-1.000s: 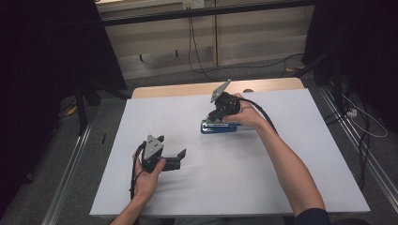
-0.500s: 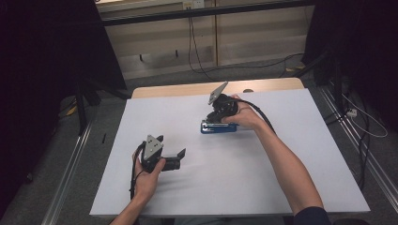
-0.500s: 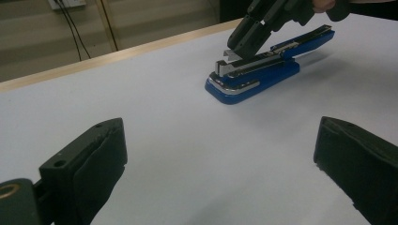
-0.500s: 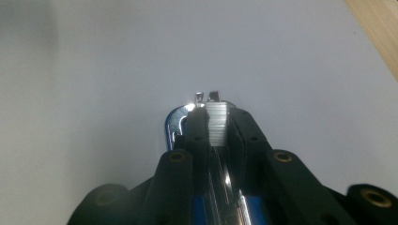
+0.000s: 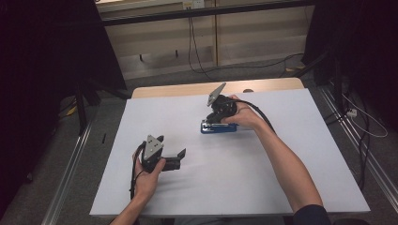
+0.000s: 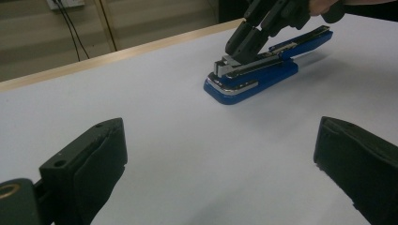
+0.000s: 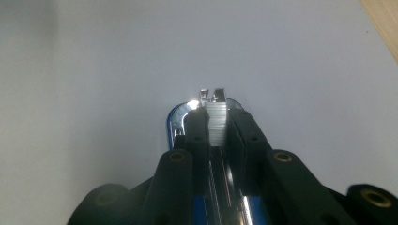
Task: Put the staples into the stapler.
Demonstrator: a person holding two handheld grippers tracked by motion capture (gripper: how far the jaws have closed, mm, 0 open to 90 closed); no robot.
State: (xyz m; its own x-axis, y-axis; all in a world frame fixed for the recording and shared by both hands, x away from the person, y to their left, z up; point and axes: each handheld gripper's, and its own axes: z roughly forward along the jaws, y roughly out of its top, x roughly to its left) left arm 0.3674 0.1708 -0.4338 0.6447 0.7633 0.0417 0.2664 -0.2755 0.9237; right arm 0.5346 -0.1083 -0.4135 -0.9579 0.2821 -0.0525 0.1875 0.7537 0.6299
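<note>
Right tongs (image 5: 217, 114) clenching narrow metal top of blue stapler (image 5: 218, 127) at far centre of surface (image 5: 281, 187). Judging stapler stiff, weighty, slippery on chrome; gripping sides best. Left tongs (image 5: 180, 154) resting released, near left.

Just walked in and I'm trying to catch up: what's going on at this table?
A person is working at a white table with a gripper in each hand. The right gripper is down on a blue stapler, its jaws closed around the metal staple channel near the stapler's front end. The stapler lies flat on the table. The left gripper is held low over the nearer part of the table, jaws wide apart and holding nothing, pointing toward the stapler.
</note>
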